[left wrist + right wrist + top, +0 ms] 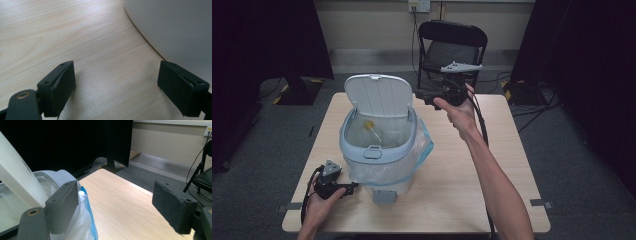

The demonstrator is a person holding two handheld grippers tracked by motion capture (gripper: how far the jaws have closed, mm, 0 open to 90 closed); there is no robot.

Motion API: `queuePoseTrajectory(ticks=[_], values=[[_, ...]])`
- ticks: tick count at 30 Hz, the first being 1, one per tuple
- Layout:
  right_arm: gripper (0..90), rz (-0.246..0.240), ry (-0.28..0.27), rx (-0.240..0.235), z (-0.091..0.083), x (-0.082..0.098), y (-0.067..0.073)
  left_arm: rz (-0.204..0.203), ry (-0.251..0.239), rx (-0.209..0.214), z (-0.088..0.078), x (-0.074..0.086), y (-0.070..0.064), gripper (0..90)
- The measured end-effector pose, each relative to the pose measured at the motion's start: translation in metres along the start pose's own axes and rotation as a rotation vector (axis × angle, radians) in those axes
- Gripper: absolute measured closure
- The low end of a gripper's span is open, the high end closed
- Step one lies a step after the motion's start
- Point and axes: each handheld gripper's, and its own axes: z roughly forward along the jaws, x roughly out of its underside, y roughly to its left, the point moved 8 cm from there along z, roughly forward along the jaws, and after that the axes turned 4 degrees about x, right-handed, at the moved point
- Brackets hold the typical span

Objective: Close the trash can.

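both tools empty, jaws apart: right tool (424, 96) hangs beside the raised lid (379, 95) of the pale blue plastic pedal bin (377, 147) mid-table (462, 170), left tool (349, 186) at its base. risk: right tool clips lid, slamming it or tipping bin.

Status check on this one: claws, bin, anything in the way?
Left claw open, empty, low beside the bin. Right claw open, empty, raised beside the upright lid. Small yellow item inside. Nothing blocking.

A black folding chair (452, 47) stands on the grey floor just beyond the table's far edge. Behind it, a wall socket (419, 5) feeds a hanging cable (414, 35).
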Motion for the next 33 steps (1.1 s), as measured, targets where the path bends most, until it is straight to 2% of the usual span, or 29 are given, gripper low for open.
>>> queuePoseTrajectory(ticks=[10, 16, 24, 33], values=[[20.3, -0.008, 0.003, -0.003, 0.01, -0.011, 0.006, -0.001, -0.001, 0.001, 0.0, 0.0, 0.0, 14.3], [20.5, -0.006, 0.0, -0.042, 0.01, -0.015, 0.015, -0.001, -0.001, 0.002, 0.0, 0.0, 0.0, 14.3], [25.8, 0.013, 0.004, -0.065, 0.006, -0.014, 0.02, -0.001, -0.001, 0.0, 0.0, 0.0, 0.0, 14.3], [25.5, -0.01, 0.009, -0.099, 0.002, -0.01, 0.032, -0.001, -0.001, 0.001, 0.0, 0.0, 0.0, 14.3]])
